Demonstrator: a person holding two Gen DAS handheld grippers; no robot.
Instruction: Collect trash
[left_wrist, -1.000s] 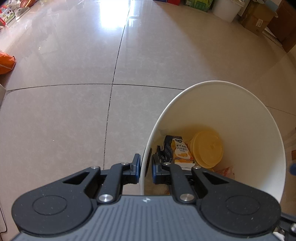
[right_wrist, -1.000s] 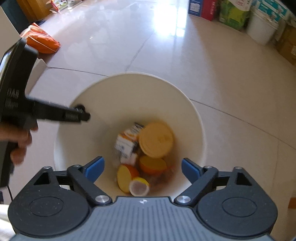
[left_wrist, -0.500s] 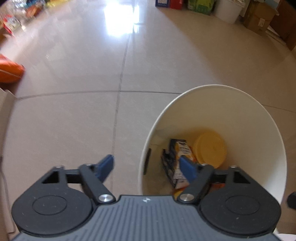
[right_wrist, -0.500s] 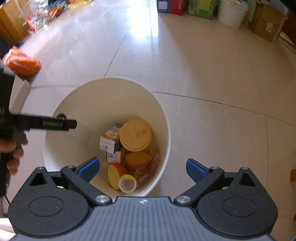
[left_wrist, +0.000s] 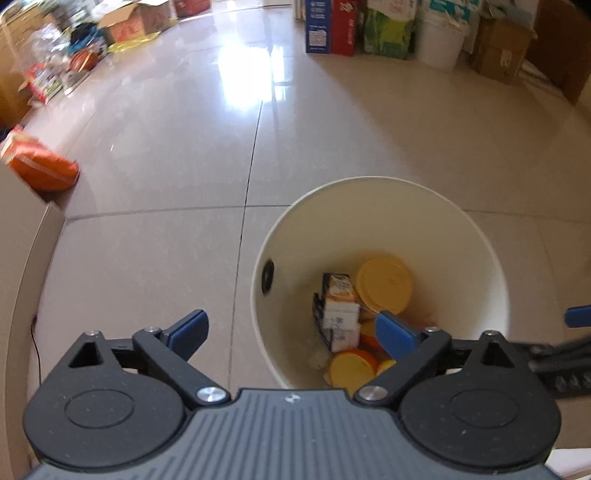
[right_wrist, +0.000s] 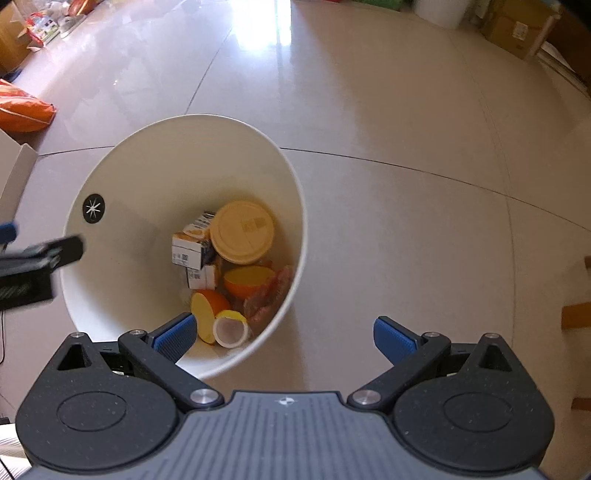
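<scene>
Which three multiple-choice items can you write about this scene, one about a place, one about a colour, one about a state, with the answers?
1. Where does the small juice carton lie?
A. on the tiled floor
B. inside the round white plastic bin
C. between the blue pads of the right tool

2. What colour is the big round plastic lid in the bin?
A. yellow
B. green
C. black

3. What is between the pads of the right tool?
A. nothing
B. an orange cup
C. the rim of the bin

Answers:
1. B, the carton rests at the bottom of the bin, beside the lid.
2. A, the lid is pale yellow in both views.
3. A, its blue pads stand wide apart with only floor between them.
</scene>
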